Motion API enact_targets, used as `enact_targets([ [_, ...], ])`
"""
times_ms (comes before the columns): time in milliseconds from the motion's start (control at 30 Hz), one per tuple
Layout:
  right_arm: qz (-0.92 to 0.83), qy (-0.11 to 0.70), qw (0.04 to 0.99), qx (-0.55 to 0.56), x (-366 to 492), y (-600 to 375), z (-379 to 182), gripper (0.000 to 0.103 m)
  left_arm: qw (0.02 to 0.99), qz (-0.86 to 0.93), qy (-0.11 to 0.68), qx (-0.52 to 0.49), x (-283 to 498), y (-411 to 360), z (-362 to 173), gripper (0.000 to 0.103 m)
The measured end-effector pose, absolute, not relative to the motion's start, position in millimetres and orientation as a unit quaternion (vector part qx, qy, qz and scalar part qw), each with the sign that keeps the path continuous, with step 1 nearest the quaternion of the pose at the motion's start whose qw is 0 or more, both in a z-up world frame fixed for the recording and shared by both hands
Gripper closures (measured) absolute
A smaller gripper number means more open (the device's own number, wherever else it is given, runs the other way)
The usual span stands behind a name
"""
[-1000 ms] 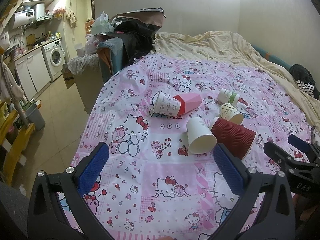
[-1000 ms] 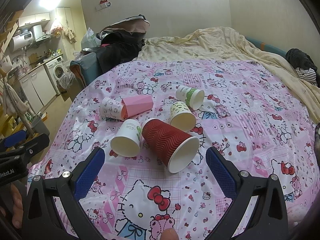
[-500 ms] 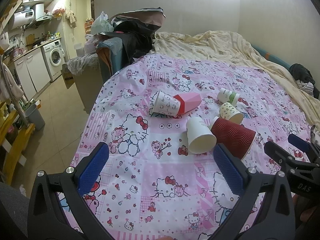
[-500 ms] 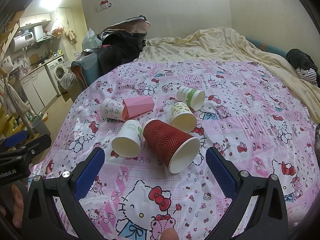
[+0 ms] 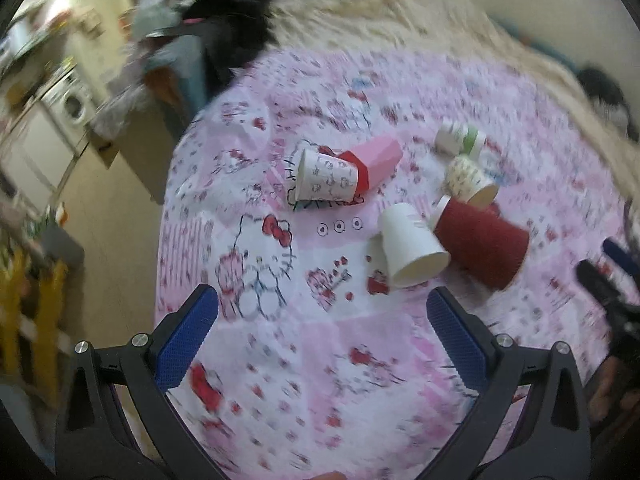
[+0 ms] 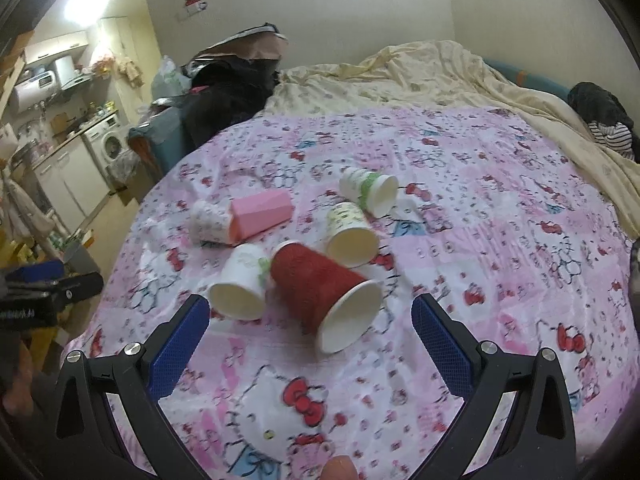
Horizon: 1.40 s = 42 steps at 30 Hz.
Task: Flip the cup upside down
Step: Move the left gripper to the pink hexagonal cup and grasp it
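Six cups lie tipped over in a cluster on the Hello Kitty sheet [image 6: 500, 208] covering the bed, none upright, none flipped yet. Right gripper [image 6: 310, 330] hangs wide open, empty, and the red ribbed cup [image 6: 316, 284] lies just beyond its spread fingers, long axis slanting toward the camera, white mouth facing the gripper. That's the nearer hand for it, I'd say. Left gripper [image 5: 322, 320] is open and empty too, its view blurred; the plain white cup [image 5: 408, 244] sits ahead of its right finger, mouth toward it. Crowding is the snag: white cup touches the red one's side, a dotted cup [image 6: 350, 232] sits close behind, a green-banded cup [image 6: 368, 192] beyond, and the pink cup [image 6: 260, 214] with a patterned cup [image 6: 208, 222] further left.
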State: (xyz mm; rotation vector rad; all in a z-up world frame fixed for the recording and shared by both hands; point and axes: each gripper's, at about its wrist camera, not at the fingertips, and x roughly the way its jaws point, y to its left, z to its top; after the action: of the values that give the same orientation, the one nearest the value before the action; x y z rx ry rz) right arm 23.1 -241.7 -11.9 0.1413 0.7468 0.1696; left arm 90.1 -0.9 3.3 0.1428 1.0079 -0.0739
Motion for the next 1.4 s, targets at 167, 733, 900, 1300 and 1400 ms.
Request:
enact_targets([
  [167, 0.058, 0.386, 0.915, 0.1, 34.8, -260.1, -23.2, 0.0, 0.816, -0.087, 0.557, 0.127, 163.2, -18.6, -5.3, 0.0],
  [733, -0.016, 0.447, 0.889, 0.095, 63.8, -289.8, -59.5, 0.0, 0.7, -0.193, 0.61, 0.319, 296.7, -133.1, -93.1, 0.006],
  [900, -0.031, 0.459, 0.883, 0.092, 72.2, -293.6, -66.6, 0.0, 0.686, -0.186, 0.612, 0.347, 309.9, -144.2, -117.7, 0.011],
  [1300, -0.026, 0.447, 0.891, 0.082, 126.7, -295.0, -50.8, 0.0, 0.686, -0.174, 0.612, 0.353, 330.3, -141.3, -133.3, 0.021],
  [1400, -0.021, 0.454, 0.887, 0.081, 142.4, -295.0, -53.5, 0.0, 0.683, -0.167, 0.617, 0.354, 332.6, -140.2, -138.8, 0.021],
])
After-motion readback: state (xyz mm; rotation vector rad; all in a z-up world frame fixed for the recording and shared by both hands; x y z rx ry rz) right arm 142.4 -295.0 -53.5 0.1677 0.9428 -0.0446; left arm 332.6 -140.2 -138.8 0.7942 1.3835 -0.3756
